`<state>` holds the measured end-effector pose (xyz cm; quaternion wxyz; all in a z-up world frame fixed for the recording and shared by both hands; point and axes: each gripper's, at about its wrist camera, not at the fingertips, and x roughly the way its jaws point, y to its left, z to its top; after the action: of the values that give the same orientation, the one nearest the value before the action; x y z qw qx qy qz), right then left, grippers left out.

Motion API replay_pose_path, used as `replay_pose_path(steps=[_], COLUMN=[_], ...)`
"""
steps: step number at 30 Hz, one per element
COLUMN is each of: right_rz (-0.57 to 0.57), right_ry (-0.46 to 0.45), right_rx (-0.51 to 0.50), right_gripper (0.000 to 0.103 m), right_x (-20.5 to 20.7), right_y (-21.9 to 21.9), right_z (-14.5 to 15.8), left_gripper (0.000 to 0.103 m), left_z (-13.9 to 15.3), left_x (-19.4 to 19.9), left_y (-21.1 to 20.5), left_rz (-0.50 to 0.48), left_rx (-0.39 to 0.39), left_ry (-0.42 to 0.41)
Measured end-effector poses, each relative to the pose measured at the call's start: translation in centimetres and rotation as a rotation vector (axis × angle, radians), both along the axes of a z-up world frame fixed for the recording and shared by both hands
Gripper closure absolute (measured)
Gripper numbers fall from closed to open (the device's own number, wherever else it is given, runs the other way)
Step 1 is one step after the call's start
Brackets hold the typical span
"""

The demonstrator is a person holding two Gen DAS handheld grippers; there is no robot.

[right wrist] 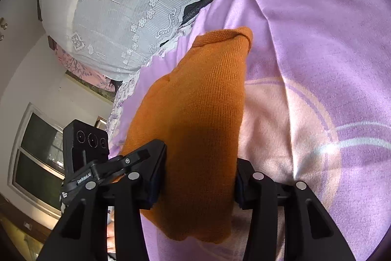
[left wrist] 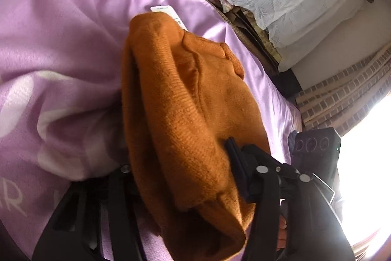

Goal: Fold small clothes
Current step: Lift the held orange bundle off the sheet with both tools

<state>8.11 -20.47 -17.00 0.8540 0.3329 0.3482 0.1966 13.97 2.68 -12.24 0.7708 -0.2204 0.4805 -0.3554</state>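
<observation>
1. An orange knitted garment (left wrist: 185, 99) runs from the lower middle of the left wrist view up toward its centre, bunched into thick folds, with a ribbed edge at its upper right end.
2. A white label (left wrist: 168, 12) peeks out from behind the garment's top end, just above centre.
3. In the right wrist view the same orange garment (right wrist: 195, 129) fills the middle of the frame as a long, smooth fold that narrows toward a rounded top just above centre.
4. The left gripper (left wrist: 180, 177) is clamped on the garment: its black fingers press the cloth from both sides at the lower centre of its view.
5. The right gripper (right wrist: 198, 177) is likewise closed on the garment, its two pads squeezing the fold from the left and the right at the lower centre.
6. In each view the other gripper's black camera block shows beside the garment, at the right edge in the left view and at the lower left in the right view.
7. A lilac blanket (right wrist: 317, 45) with pale curved patterns lies under the garment in both views.
8. Beyond the blanket, a white lace-patterned cloth (right wrist: 117, 6) covers the upper left of the right view.
9. A window (right wrist: 36, 153) sits at the far left of that view.
</observation>
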Motion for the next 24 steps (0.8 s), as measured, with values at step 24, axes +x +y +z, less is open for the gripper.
replay_pose_path(steps=[24], right_rz=[0.208], right_ry=[-0.118], right_rx=[-0.016], right_gripper=[0.058], right_x=[-4.0], right_y=[7.1], right_z=[5.1], left_gripper=[0.068], left_z=[5.7], left_x=[-9.6], left_y=[6.2], left_rz=[0.169], left_rx=[0.067], left_ry=[-0.194])
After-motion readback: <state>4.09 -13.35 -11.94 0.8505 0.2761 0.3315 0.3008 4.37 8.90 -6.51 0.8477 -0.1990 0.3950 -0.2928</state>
